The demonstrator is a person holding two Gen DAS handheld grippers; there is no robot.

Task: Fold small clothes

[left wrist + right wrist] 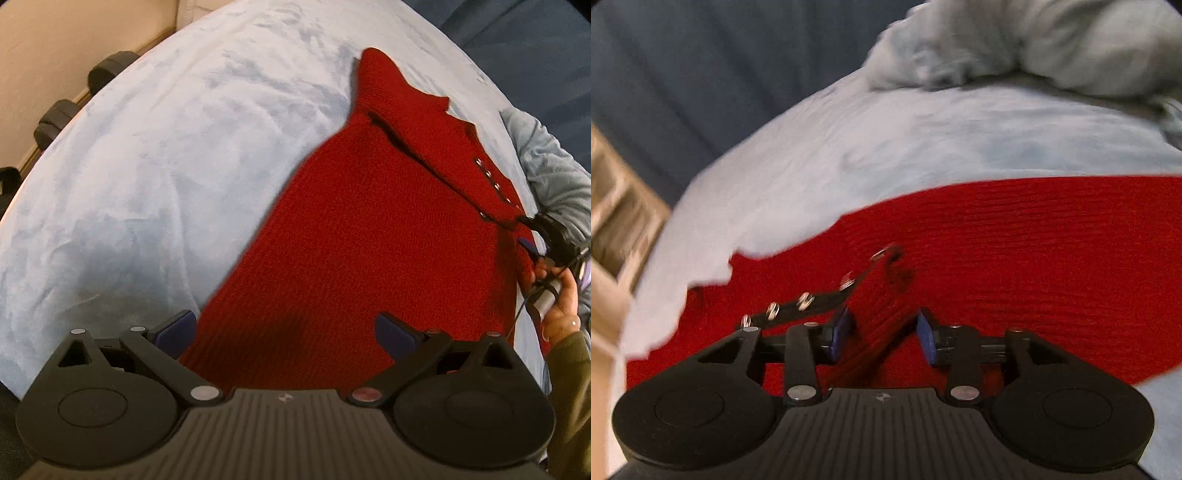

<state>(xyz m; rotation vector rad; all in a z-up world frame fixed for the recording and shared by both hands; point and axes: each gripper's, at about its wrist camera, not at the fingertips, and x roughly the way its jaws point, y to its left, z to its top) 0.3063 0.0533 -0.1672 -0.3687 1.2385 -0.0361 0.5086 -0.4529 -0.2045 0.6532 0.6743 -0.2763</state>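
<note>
A red knit garment (362,236) lies spread on a pale blue blanket (147,166), with one part folded over across its far side and a row of metal snaps (495,184) along an edge. My left gripper (284,330) is open and empty, its fingers straddling the near hem. My right gripper (882,332) is open just above the red knit (1034,240), beside the strip of snaps (805,301); nothing is held. The right gripper also shows in the left wrist view (532,236) at the garment's right edge.
A crumpled grey-blue cloth (1034,40) lies on the blanket beyond the garment. Dark blue upholstery (701,66) stands behind. Black rounded objects (110,70) sit by the blanket's far left edge, next to a beige surface (55,37).
</note>
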